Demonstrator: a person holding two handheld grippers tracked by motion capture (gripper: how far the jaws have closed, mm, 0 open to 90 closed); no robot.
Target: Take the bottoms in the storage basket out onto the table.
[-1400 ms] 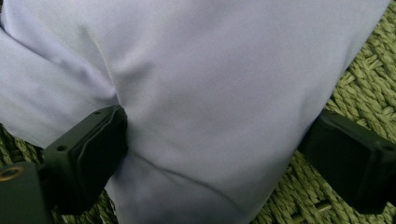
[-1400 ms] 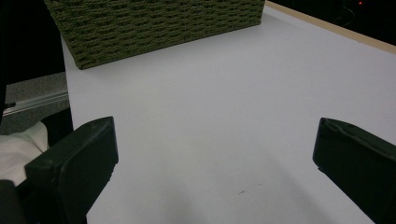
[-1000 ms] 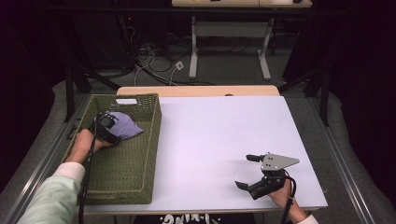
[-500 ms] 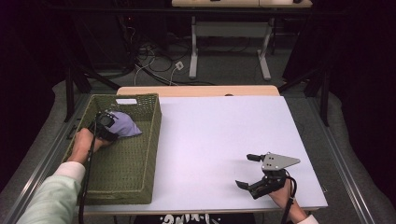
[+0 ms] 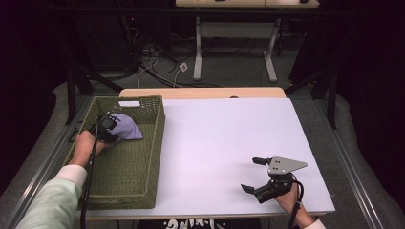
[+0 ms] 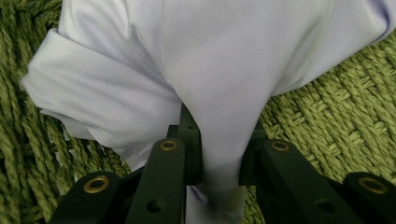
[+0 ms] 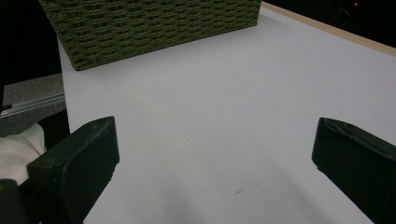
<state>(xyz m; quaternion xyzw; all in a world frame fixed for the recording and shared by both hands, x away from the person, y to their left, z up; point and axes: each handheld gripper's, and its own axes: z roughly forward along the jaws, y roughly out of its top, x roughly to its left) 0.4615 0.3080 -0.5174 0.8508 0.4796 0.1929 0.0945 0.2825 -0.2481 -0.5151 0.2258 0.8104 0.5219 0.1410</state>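
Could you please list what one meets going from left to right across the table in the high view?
Left gripper, shut on the lavender cloth inside the green woven basket → bare white tabletop → right gripper, jaws open above the table.

The lilac cloth (image 6: 224, 70) is cut off by the top edge in the left gripper view, and its pinched fold hides the basket (image 6: 336, 102) floor below it.

Overhead light brightens the white table (image 5: 229, 143) at frame centre; dark surroundings swallow the edges, with close-ups slightly soft.
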